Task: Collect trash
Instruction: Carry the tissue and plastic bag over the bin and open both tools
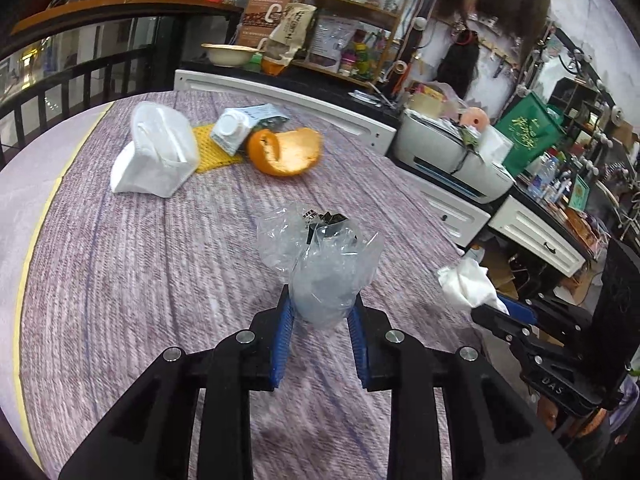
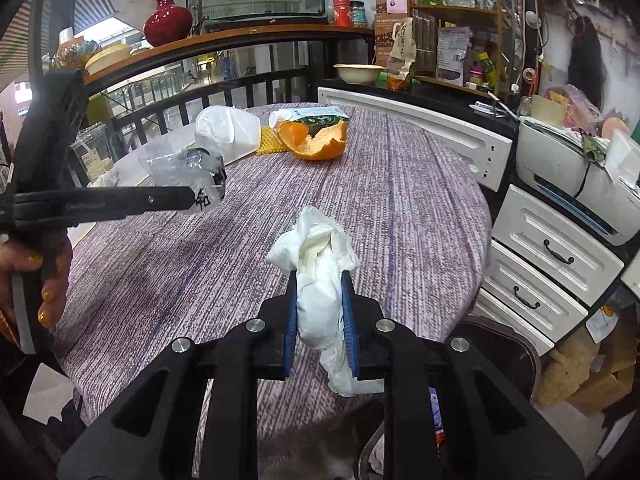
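Observation:
My left gripper (image 1: 320, 304) is shut on a crumpled clear plastic wrapper (image 1: 320, 256), held above the round table's purple woven cloth (image 1: 160, 280). Seen from the right wrist view, that wrapper (image 2: 184, 172) sticks out past the left gripper's black finger (image 2: 120, 204). My right gripper (image 2: 320, 300) is shut on a crumpled white tissue (image 2: 320, 268), which also shows at the right in the left wrist view, the tissue (image 1: 464, 280) bunched at the blue pads. Far across the table lie a white face mask (image 1: 156, 152), a small carton (image 1: 240, 128), a yellow foam net (image 1: 212, 148) and orange peel (image 1: 284, 152).
White drawer cabinets (image 2: 552, 256) and a printer (image 1: 456, 160) stand right of the table. Cluttered shelves (image 1: 348, 32) and a railing (image 2: 200, 96) lie behind it. A hand (image 2: 44, 280) grips the left tool's handle. A dark chair (image 2: 496, 344) stands below the table's near right edge.

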Available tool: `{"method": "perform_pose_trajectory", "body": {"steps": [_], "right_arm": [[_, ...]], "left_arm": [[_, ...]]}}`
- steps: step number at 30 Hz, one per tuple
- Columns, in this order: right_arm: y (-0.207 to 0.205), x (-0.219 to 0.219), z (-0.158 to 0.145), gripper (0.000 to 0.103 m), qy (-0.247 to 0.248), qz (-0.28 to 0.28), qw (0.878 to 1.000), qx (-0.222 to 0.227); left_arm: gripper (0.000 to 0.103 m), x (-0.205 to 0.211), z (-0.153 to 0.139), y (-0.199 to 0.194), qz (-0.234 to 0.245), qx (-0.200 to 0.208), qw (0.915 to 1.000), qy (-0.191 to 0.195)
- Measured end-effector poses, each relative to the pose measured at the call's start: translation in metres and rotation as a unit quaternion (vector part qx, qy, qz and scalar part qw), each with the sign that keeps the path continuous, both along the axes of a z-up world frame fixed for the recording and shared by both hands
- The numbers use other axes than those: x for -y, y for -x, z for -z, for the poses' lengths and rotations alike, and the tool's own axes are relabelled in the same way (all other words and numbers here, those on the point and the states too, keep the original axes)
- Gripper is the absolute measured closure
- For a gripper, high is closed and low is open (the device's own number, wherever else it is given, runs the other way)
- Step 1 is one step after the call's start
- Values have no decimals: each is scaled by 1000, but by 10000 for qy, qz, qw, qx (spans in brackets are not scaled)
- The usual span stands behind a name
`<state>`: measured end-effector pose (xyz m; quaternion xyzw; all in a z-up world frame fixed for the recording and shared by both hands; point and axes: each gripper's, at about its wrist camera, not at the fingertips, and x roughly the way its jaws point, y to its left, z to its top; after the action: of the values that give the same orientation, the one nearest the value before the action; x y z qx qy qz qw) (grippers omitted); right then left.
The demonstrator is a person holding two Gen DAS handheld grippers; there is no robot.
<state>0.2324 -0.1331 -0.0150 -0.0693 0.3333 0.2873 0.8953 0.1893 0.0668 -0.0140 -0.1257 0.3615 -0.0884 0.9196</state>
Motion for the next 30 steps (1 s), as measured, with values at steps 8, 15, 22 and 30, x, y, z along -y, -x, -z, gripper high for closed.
{"method": "perform_pose_trajectory", "body": {"steps": [8,15,22,30], "right_arm": [[10,40,2,83,-173,416,9990,39],[19,90,12,83,-357,931,9950,-31],[24,138,30,83,-451,1508,9874,-173],[15,179,77,83,-46,2239,9736,-447]], "left_arm": [[77,39,-2,7,371,65,9992,118],[77,78,-7,8,708,131,9973,119],[77,126,-8,9,1102,150,9937,96],[77,183,-3,3,1596,109,9871,-81]]}}
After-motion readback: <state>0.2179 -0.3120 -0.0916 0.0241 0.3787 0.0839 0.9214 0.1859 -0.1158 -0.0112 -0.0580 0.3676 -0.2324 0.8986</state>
